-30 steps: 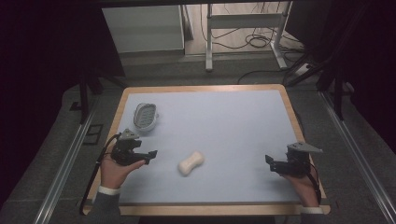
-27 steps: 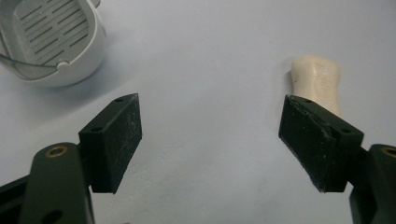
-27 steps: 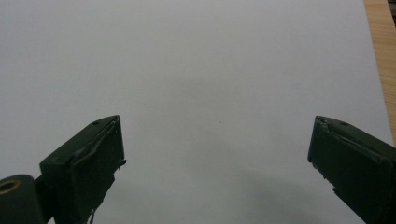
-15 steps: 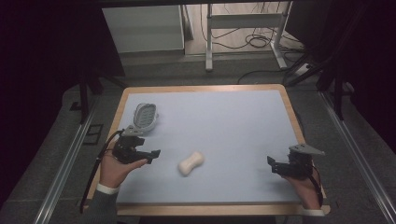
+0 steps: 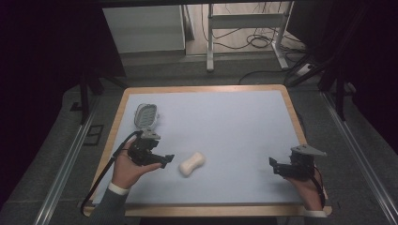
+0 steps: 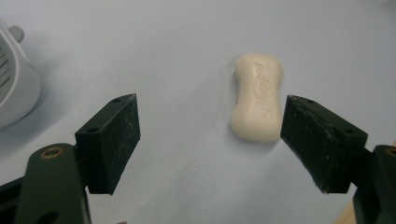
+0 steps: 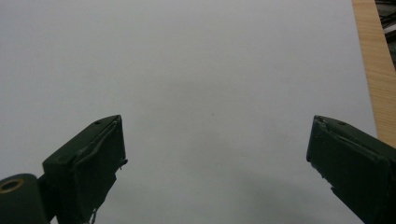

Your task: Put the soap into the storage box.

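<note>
Overhead arrangement of a pale blue worktop (image 5: 234, 122) with a wooden border, worked by a person whose hands enter from the near edge. A cream bar of soap (image 5: 192, 163), waisted in the middle and stamped with raised lettering (too blurred in the left gripper view to read with confidence), lies flat on the blue surface toward the near left of centre. The left tongs (image 5: 164, 161), held in the left hand (image 5: 126, 169), sit just beside the soap on its left and point at it; in the left gripper view their two black jaws are spread wide, with the soap (image 6: 258, 98) lying ahead in the gap, closer to the right-hand jaw and touching neither. A white slotted soap dish (image 5: 145, 115) rests on the worktop beyond the left hand, near the left border; its rim (image 6: 14, 88) appears at the left edge of the left gripper view. The right tongs (image 5: 274, 166), carried by the right hand (image 5: 307, 185) near the right front corner, are well apart from the soap; in the right gripper view their jaws stand wide apart over bare blue surface, holding nothing, with the wooden border (image 7: 373, 70) at the right.
</note>
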The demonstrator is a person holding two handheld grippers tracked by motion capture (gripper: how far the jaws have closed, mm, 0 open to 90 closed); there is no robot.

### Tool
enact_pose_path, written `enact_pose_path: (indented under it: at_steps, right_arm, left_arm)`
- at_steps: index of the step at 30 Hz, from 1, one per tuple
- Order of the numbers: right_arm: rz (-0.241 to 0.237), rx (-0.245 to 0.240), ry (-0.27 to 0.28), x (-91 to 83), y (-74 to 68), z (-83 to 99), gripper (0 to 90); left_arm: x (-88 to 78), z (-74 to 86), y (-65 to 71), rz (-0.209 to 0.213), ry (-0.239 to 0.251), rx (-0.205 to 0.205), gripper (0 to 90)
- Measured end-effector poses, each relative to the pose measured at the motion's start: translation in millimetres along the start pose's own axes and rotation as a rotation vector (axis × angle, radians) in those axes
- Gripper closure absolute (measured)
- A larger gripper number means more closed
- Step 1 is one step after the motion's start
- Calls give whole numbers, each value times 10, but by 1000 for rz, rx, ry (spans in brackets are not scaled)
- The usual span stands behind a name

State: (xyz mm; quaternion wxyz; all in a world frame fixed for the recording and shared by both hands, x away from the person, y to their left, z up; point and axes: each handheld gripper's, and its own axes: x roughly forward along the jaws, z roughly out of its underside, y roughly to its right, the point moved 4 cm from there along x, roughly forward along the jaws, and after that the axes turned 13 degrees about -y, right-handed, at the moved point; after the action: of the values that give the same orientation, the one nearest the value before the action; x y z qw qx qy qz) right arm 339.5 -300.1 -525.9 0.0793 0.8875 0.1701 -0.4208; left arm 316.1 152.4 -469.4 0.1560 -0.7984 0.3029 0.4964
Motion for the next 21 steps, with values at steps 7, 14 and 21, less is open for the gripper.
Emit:
enact_pose_path:
  at_steps: [7, 14, 21]
  right_arm:
    - [-2, -3, 0, 10, -2, -22, 44]
    - [-4, -8, -5, 29, -8, -35, 44]
    - [-3, -13, -4, 41, -15, -44, 45]
  left_arm:
    - [135, -69, 122, 16, -34, 30, 202]
    - [259, -123, 253, 28, -59, 55, 202]
    - [412, -245, 340, 41, -93, 69, 203]
